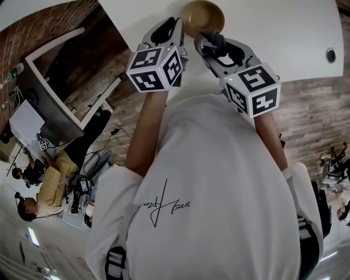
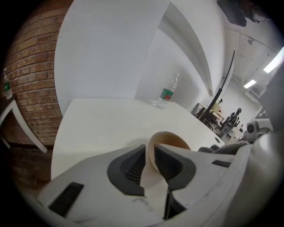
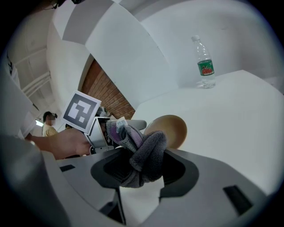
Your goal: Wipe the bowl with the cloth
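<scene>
A brown wooden bowl [image 1: 202,16] [image 2: 171,141] [image 3: 171,128] stands on the white table [image 1: 273,33] near its front edge. My left gripper [image 1: 183,30] [image 2: 151,159] straddles the bowl's near rim, one pad inside and one outside. The pads stand slightly apart from the thin wall, so it is open. My right gripper [image 1: 210,44] [image 3: 142,164] is shut on a bunched grey and purple cloth [image 3: 146,153] [image 1: 216,39]. It hovers just right of the bowl, with the cloth close to the rim. The left gripper's marker cube [image 3: 80,111] shows in the right gripper view.
A plastic water bottle [image 2: 167,92] [image 3: 204,67] stands at the far side of the table. A round grommet [image 1: 330,54] sits in the tabletop at the right. People sit at a desk [image 1: 44,186] on the left, over a wood floor.
</scene>
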A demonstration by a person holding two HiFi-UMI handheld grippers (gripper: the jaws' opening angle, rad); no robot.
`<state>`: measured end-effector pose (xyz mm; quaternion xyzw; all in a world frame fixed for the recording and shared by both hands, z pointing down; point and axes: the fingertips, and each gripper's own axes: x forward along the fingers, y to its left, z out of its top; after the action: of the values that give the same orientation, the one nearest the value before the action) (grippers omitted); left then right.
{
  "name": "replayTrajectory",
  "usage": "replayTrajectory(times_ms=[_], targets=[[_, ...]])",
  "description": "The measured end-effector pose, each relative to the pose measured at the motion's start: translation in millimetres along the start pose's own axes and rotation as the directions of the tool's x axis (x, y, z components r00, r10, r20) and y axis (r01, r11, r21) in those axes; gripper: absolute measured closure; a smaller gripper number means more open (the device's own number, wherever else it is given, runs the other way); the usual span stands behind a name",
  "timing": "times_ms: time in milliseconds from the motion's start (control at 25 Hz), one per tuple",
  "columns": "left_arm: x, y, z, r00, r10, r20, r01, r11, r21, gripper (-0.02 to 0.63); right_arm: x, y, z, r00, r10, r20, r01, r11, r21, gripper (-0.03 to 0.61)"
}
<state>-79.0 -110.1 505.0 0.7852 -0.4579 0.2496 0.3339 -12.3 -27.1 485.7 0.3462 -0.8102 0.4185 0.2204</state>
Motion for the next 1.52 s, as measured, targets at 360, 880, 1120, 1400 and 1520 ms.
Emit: replayTrajectory(times_ms=[360, 880, 1120, 1400, 1520], targets=[[18.2, -6.9, -4.3, 0.998, -0.039, -0.048, 0.039, 0.999, 0.008, 0.54, 5.6, 0.3, -4.7, 1.0, 0.016, -0.019, -0.016, 1.0, 0.024, 0.397], [28.3, -1.7, -3.0, 0.996, -0.058, -0.061, 0.057, 0.998, -0.014, 0.611, 13.3, -3.0, -3.7, 0.999, 0.025, -0.035, -0.024, 0.999, 0.022, 0.397], [31.2, -3.5, -2.7, 0.996, -0.062, -0.058, 0.061, 0.998, -0.011, 0.607, 12.2, -5.6, -3.4, 0.999, 0.034, -0.037, -0.034, 0.999, 0.003, 0.397], [31.2, -0.5, -1.3, 0.998, -0.041, -0.05, 0.042, 0.999, 0.024, 0.604, 12.0, -7.1, -2.1, 0.999, 0.021, -0.037, -0.021, 1.0, -0.02, 0.397], [32.3, 1.3, 0.0, 0.998, -0.034, -0.05, 0.036, 0.999, 0.031, 0.603, 12.1, -9.7, -1.0, 0.999, 0.011, -0.033, -0.012, 0.999, -0.032, 0.397]])
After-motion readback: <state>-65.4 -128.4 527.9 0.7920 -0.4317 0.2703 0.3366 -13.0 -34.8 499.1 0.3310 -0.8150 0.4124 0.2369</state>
